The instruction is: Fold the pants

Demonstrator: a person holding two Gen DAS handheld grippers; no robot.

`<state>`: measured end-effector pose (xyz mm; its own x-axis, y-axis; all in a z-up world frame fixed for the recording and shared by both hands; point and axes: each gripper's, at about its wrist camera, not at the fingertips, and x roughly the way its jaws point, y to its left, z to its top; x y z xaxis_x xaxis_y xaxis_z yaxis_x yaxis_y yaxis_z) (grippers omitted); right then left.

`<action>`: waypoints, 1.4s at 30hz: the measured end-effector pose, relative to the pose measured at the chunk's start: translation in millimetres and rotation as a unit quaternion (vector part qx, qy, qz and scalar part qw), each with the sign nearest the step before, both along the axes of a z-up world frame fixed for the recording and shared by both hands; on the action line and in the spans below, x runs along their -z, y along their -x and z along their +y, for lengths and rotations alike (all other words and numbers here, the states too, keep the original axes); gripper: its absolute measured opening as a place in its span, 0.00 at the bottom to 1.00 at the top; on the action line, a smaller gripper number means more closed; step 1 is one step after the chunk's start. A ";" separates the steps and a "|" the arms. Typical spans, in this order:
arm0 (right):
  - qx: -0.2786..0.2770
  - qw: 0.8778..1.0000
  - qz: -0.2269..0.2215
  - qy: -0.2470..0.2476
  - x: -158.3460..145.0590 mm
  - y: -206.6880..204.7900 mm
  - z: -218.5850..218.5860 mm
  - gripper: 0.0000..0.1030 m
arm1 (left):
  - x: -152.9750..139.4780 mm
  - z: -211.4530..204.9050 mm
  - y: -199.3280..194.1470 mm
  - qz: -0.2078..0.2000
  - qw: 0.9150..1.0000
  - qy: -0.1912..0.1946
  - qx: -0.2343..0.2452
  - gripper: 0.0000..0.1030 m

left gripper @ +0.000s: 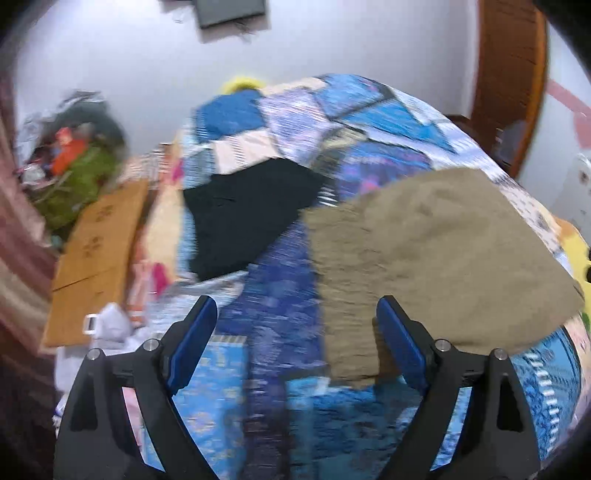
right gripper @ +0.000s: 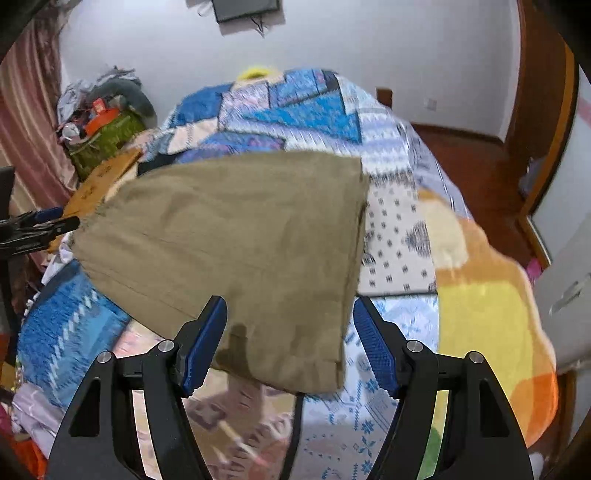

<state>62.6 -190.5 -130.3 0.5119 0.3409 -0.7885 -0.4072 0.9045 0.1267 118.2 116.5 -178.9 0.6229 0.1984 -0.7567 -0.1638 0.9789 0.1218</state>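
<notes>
The left claw (left gripper: 297,314) stands wide, its blue pads (left gripper: 192,343) far apart and gripping nothing; the near edge of the khaki pants (left gripper: 424,251) hangs between them, closer to the right-hand pad. The right claw (right gripper: 290,314) is likewise spread wide and empty, with the lower corner of the pants (right gripper: 236,236) lying just ahead of and between its pads (right gripper: 375,350).

The pants lie folded and flat on the bed, on a patchwork quilt (left gripper: 369,122) of blue, white and violet blocks. The left wrist view is heavily blurred, yet it alone shows a black garment (left gripper: 243,218) on the quilt to the left of the pants, apart from them, and a cardboard box (left gripper: 96,258) beside the bed. The right wrist view is sharper: it shows the seamed fold edge of the pants on their right side, an orange and yellow blanket (right gripper: 491,317) at the bed's right, and the left claw's tips (right gripper: 44,221) entering from the left edge, close to the pants' left corner; whether they touch it cannot be told. Both views take in a heap of clutter (right gripper: 103,114) by the wall and a dark screen (right gripper: 247,9) mounted high.
</notes>
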 end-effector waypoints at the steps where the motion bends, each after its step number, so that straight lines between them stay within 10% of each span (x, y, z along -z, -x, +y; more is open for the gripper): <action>1: -0.005 1.000 -0.008 -0.008 -6.5 0.0 3.3 0.65 | -4.9 7.2 1.9 -0.002 1.000 0.020 -0.007 0.86; 13: -0.079 0.994 -0.054 -0.050 -22.1 -2.5 73.0 0.67 | -7.9 -7.9 11.1 0.026 0.979 0.201 0.004 0.86; 20: -0.097 0.995 0.008 -0.040 16.5 -14.9 94.1 0.67 | 19.6 -20.9 14.1 0.078 0.964 0.256 0.007 0.86; 32: -0.112 0.992 0.028 -0.059 31.4 -9.2 89.1 0.68 | 50.6 -9.7 -5.6 0.109 0.912 0.395 -0.026 0.99; 38: -0.112 0.991 0.033 -0.070 33.2 -10.0 89.1 0.70 | 49.4 -12.0 -33.8 0.121 0.908 0.398 -0.044 0.99; 42: -0.115 0.990 0.034 -0.074 33.8 -9.2 88.8 0.70 | 42.3 -10.8 -45.4 0.105 0.920 0.371 -0.067 0.68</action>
